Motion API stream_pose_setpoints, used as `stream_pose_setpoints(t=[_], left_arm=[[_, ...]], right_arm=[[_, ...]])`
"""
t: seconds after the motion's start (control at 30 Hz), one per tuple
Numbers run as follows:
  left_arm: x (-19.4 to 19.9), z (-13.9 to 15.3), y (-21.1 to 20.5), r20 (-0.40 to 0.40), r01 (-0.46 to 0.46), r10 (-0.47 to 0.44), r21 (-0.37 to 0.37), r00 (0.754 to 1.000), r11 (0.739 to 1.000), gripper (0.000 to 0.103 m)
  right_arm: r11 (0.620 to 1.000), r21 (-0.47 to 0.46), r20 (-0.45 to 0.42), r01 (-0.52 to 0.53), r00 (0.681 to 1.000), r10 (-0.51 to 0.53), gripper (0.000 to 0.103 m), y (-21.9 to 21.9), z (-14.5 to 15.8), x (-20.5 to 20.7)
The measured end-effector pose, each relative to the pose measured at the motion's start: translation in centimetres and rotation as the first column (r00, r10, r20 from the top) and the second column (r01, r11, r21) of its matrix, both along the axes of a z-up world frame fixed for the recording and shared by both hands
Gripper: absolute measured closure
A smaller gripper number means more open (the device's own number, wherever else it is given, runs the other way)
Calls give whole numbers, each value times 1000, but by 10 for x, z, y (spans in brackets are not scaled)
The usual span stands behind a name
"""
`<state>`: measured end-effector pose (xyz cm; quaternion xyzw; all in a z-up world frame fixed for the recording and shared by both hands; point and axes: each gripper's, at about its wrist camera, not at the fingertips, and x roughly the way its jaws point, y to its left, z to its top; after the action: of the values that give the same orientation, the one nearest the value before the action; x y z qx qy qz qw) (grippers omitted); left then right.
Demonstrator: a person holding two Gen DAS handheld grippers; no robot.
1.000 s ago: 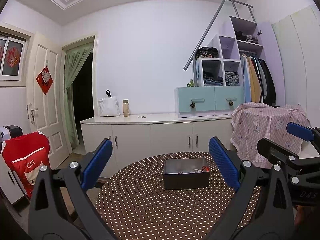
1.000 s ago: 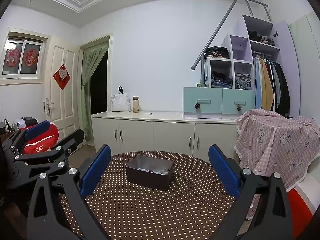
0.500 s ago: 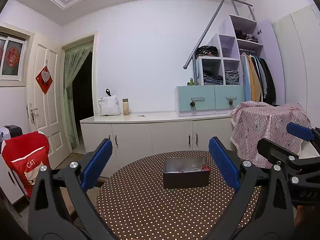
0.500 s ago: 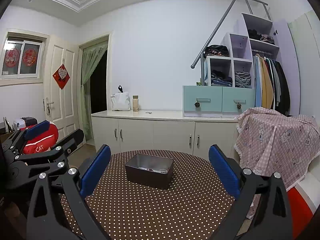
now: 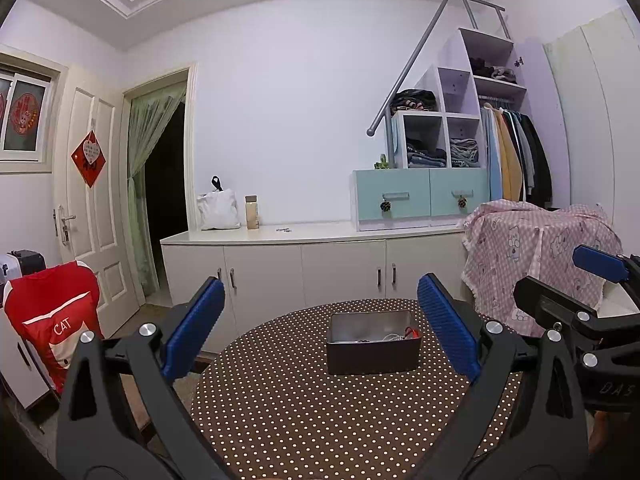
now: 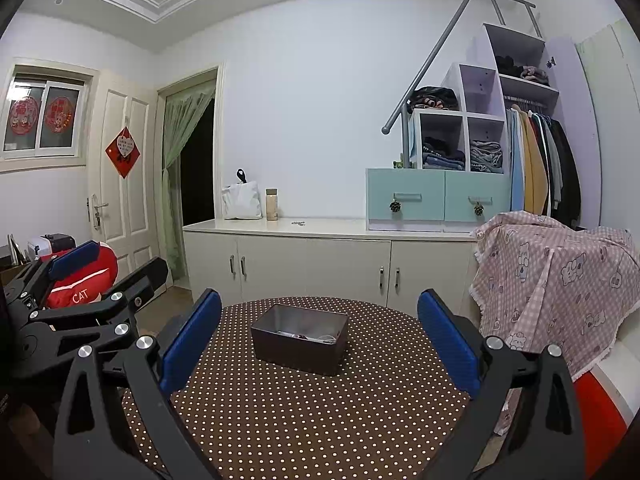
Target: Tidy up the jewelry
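1. On the round dotted table (image 5: 320, 408) (image 6: 304, 416) sits a dark box (image 5: 374, 342) (image 6: 299, 338), open at the top, toward the table's far half. Nothing lies on the table between either gripper and the box.
2. Behind the table: a white cabinet (image 5: 304, 264) (image 6: 312, 268) with a white bag (image 5: 218, 210), a bottle (image 5: 251, 212) and teal drawers (image 5: 420, 198) on top. A pink checked cloth (image 5: 532, 256) (image 6: 560, 288) hangs to the right; a red "CAT" cover (image 5: 52, 320) stands to the left.
3. Left wrist view: jewelry (image 5: 394, 335) shows inside the box, small pale and red pieces against the right wall. Right wrist view: only a few small bits (image 6: 308, 336) show near the front wall; too small to identify.
4. Each view catches the other gripper at its edge.
5. Left gripper (image 5: 320, 334): jaws spread wide, holding nothing, above the table's near side, apart from the box.
6. Right gripper (image 6: 320, 338): jaws spread wide, holding nothing, likewise short of the box.
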<state>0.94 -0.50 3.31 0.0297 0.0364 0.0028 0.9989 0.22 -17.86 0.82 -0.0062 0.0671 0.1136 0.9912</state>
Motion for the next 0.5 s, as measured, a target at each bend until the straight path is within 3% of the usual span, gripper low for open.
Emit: stream_pose_setpoints(t=[0.5], left_arm=[[0, -5, 2, -4, -2, 2, 4, 1000, 1000, 8]], right_arm=[[1000, 3, -11, -1, 1000, 1, 8, -1, -1, 1]])
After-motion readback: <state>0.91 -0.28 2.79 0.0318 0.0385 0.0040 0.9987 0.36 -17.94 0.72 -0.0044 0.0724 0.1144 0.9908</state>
